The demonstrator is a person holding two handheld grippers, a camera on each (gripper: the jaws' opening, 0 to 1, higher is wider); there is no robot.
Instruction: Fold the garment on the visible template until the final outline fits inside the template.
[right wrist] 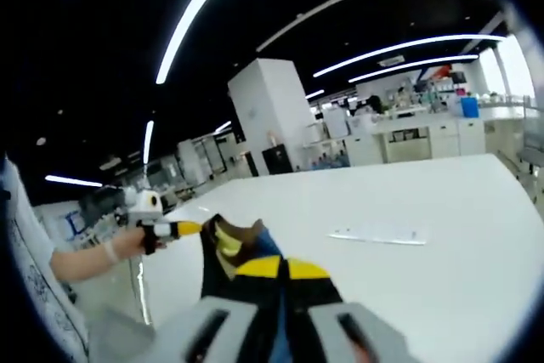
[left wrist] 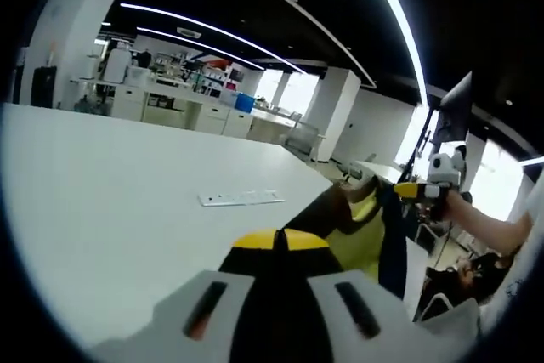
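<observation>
Left gripper view: the left gripper point(left wrist: 280, 240) has its yellow-tipped jaws pressed together on a fold of the garment point(left wrist: 361, 231), a dark piece with yellow-green and brown panels, held up off the white table point(left wrist: 127, 201) near the table's near right edge. The right gripper point(left wrist: 418, 190) enters from the right, a person's hand point(left wrist: 463, 206) behind it, its yellow tips pinching the far end of the same cloth, so the garment hangs stretched between the two. A thin white strip point(left wrist: 242, 198) lies flat toward the table's middle, well apart from the cloth; no template outline can be made out. Judged step: carrying the spread garment to lay it down. To do it well, both pinches should hold level and taut so the cloth lands flat without bunching, lowered evenly onto the table rather than dropped. Right gripper view: the right gripper point(right wrist: 280, 268) is clamped on dark fabric, with a blue panel showing beside its tips. The garment point(right wrist: 234, 248) runs left to the left gripper point(right wrist: 181, 229), which grips its other end; brown and yellow patches show there. The strip point(right wrist: 378, 236) lies on the table point(right wrist: 459, 210) beyond, apart from the cloth. The fabric looks thin and limp, sagging between the grips.
</observation>
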